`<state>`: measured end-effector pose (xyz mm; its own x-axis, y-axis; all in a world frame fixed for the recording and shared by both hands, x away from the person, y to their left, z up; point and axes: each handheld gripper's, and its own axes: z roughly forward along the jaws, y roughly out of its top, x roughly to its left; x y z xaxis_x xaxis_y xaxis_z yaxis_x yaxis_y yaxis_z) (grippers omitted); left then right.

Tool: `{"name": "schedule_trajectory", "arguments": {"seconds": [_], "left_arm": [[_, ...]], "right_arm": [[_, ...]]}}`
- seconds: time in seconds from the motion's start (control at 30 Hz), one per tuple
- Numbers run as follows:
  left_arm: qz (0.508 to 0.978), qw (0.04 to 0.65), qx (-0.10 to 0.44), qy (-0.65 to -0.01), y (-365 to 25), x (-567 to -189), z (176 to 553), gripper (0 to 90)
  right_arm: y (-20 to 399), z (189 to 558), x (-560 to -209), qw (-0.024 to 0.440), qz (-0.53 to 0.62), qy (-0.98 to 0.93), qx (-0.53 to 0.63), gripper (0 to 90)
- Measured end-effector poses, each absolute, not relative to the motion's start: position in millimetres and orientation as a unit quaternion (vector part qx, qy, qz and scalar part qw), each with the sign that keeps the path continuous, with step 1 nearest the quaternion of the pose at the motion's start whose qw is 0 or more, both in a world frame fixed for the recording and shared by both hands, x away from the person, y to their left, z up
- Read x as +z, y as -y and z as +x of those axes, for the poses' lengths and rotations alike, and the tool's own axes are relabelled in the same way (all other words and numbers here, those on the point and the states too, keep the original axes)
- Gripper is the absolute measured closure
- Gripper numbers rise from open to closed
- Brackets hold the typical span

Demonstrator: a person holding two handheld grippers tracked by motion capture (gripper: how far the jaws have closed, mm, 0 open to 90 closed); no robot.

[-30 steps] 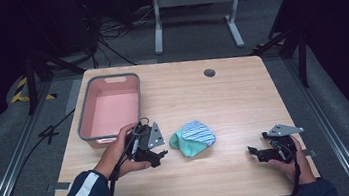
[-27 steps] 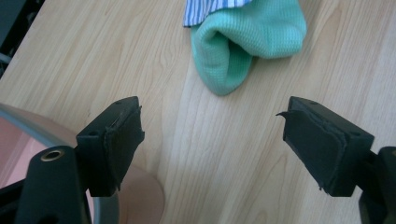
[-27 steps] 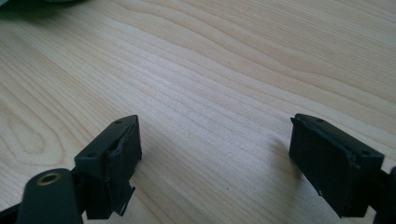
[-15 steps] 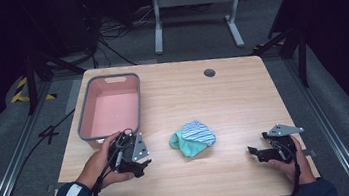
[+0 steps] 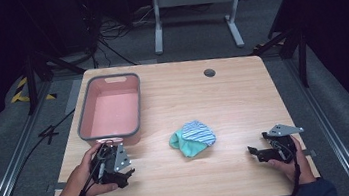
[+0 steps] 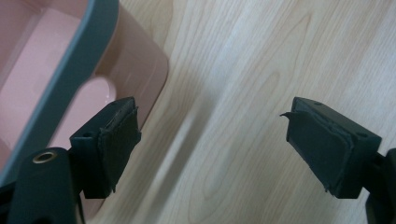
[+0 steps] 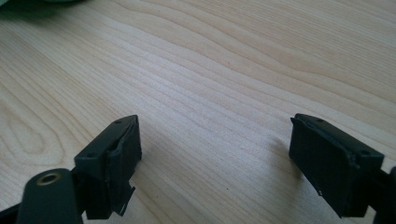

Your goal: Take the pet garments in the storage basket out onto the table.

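A crumpled teal and blue-striped cloth [image 5: 192,138] lies on the wooden table [image 5: 223,102], right of the middle near the front. A pink bin with a grey rim [image 5: 110,111] stands at the left. My left gripper [image 5: 126,177] is open at the front left, just below the bin's near wall [image 6: 135,70], with bare wood between its jaws [image 6: 212,149]. My right gripper [image 5: 253,151] is open at the front right, resting low over bare wood [image 7: 215,154], its jaws pointing left towards the cloth, whose green edge [image 7: 28,2] shows at the top left.
A round cable hole [image 5: 209,72] sits near the table's far edge. Beyond the table are a grey metal stand [image 5: 191,5] and loose cables [image 5: 105,41] on a dark floor. Cables trail off from both grippers.
My left gripper has pulled back from beside the cloth to the front left, close under the bin. The cloth now lies alone. The right gripper has stayed put.
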<state>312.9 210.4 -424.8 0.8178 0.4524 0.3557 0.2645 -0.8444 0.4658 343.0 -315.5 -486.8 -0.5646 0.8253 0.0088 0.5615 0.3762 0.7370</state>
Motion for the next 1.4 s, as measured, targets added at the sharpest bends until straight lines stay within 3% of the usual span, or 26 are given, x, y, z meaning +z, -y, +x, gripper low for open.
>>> {"name": "schedule_trajectory", "arguments": {"seconds": [0.53,0.93,1.4], "left_arm": [[0.909,0.226,0.199,-0.290,-266,-461,318,17.5],[0.861,0.315,0.152,-0.368,-312,-477,313,14.9],[0.851,0.338,0.150,-0.374,-323,-482,313,12.5]], "right_arm": [[315,343,-487,0.184,0.429,-0.809,0.358,17.3],[316,343,-487,0.184,0.429,-0.809,0.358,17.3],[316,343,-487,0.184,0.428,-0.809,0.358,17.4]]}}
